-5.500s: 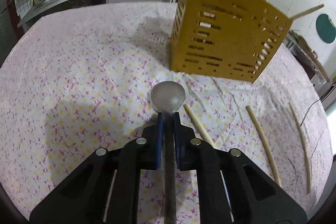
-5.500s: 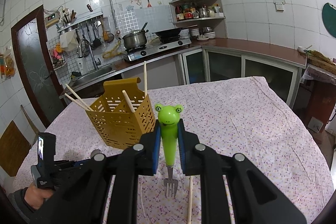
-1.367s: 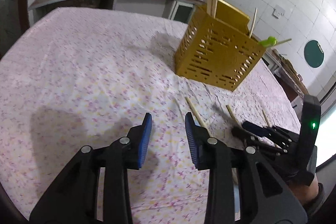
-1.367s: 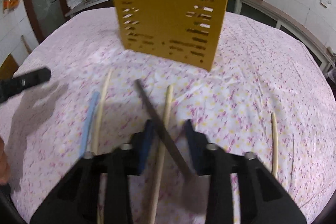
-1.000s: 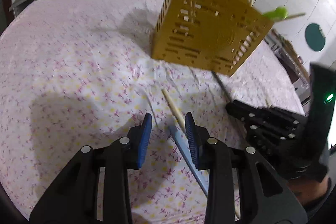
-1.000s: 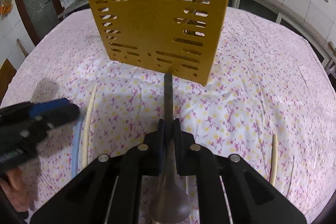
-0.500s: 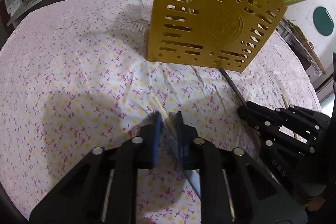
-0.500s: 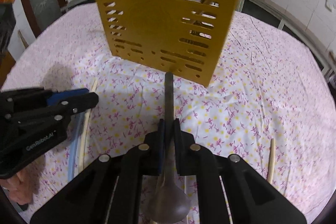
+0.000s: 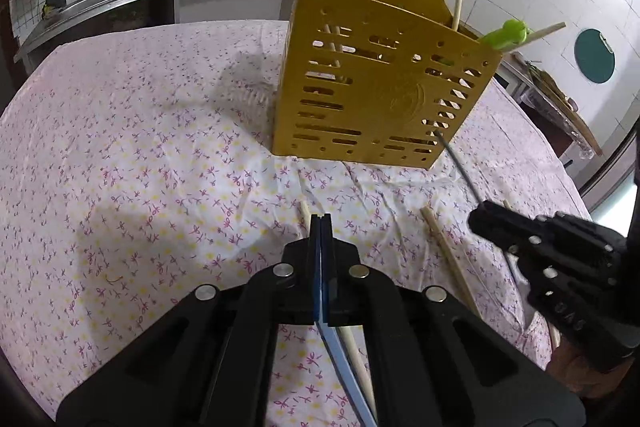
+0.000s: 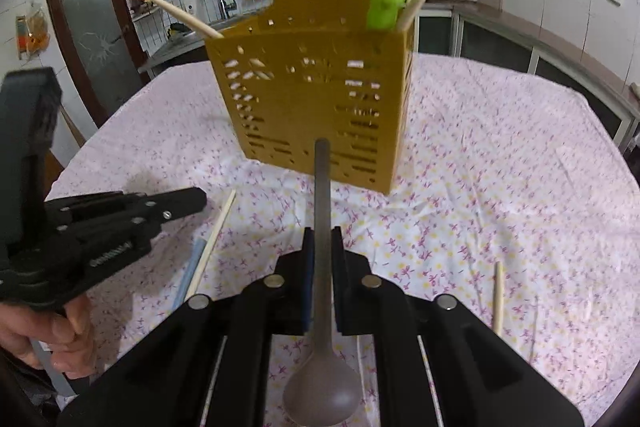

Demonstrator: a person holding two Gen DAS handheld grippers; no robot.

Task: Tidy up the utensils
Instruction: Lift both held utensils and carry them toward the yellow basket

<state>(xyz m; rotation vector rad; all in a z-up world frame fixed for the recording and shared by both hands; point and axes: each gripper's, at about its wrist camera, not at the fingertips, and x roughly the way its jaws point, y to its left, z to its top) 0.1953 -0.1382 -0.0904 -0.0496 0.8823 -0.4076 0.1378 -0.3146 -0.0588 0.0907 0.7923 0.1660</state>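
The left gripper (image 9: 320,223) has its jaws clamped on a blue stick (image 9: 344,367) near the table (image 9: 160,167). The right gripper (image 10: 322,239) grips a spoon (image 10: 322,227), handle pointing at the far yellow basket (image 10: 320,99).

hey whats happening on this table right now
A person is sorting utensils into the yellow holder. The right gripper has its jaws shut on a spoon, handle pointing at the holder. The left gripper is shut on a blue stick. A few chopsticks lie loose on the cloth.
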